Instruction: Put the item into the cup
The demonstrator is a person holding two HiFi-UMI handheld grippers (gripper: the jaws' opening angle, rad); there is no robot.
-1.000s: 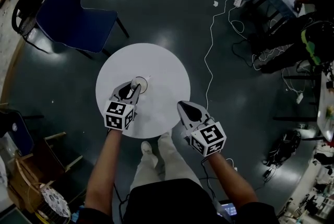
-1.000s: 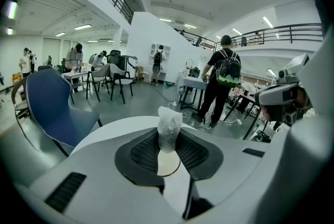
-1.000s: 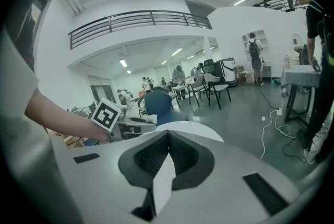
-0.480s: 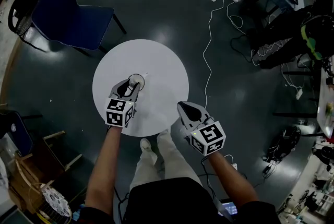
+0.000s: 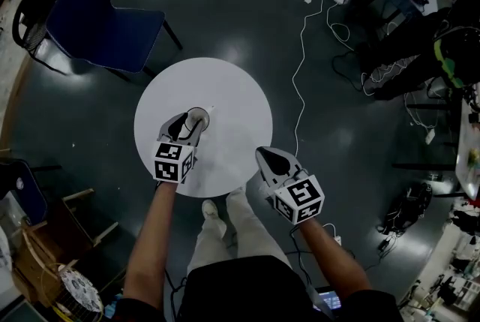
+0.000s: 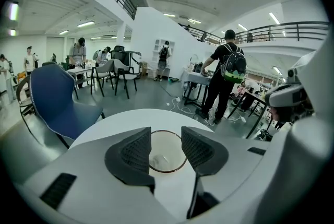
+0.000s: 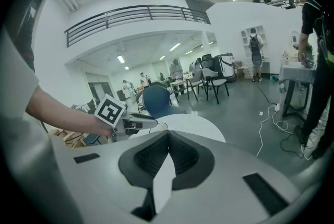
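Observation:
A clear cup (image 5: 197, 117) with a dark rim stands left of centre on the round white table (image 5: 232, 91). My left gripper (image 5: 187, 127) hovers just over it. In the left gripper view the cup (image 6: 168, 164) shows between the two pads, and a small pale item (image 6: 159, 160) lies on its bottom. The left gripper (image 6: 166, 138) is opening its jaws and the pads touch nothing. My right gripper (image 5: 271, 160) hangs at the table's front right edge. In its own view the right gripper (image 7: 168, 137) is shut, with nothing between the pads.
A blue chair (image 5: 101, 26) stands on the dark floor beyond the table's left side. A white cable (image 5: 302, 73) snakes over the floor to the right. A person (image 5: 442, 9) works at a desk far right. My legs and shoe (image 5: 212, 214) are under the table's near edge.
The left gripper's jaws stand a little wider over the cup than before. Both grippers keep their places; the head view has shifted slightly.

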